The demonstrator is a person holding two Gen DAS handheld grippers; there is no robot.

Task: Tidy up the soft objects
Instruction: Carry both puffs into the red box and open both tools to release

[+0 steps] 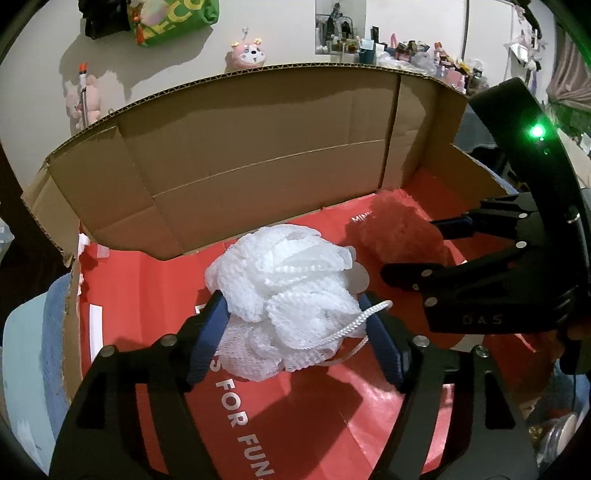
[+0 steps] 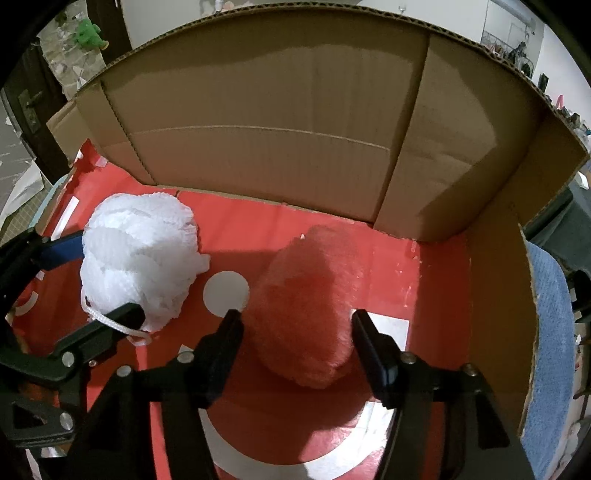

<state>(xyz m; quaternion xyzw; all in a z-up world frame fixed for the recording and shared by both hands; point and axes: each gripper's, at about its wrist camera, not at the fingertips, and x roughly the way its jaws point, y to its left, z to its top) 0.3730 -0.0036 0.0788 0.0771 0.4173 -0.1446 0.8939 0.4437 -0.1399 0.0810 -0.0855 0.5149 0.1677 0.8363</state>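
A white mesh bath pouf (image 1: 288, 273) with a cord loop rests on the red paper floor of a cardboard box (image 1: 258, 147). My left gripper (image 1: 291, 297) straddles it, open, its blue pads beside the mesh without squeezing it. To its right lies a red fuzzy soft lump (image 2: 306, 306), on the same red floor. My right gripper (image 2: 295, 314) stands open around that lump, a finger on each side. In the right wrist view the pouf (image 2: 140, 254) sits at the left between the left gripper's (image 2: 109, 277) fingers. The right gripper (image 1: 410, 246) shows at the right of the left wrist view.
The box's tall back wall (image 2: 258, 110) and right side wall (image 2: 495, 314) close in the space. A blue towel (image 2: 546, 332) hangs outside the right wall. Plush toys (image 1: 247, 55) and a green bag (image 1: 170, 22) hang on the wall behind.
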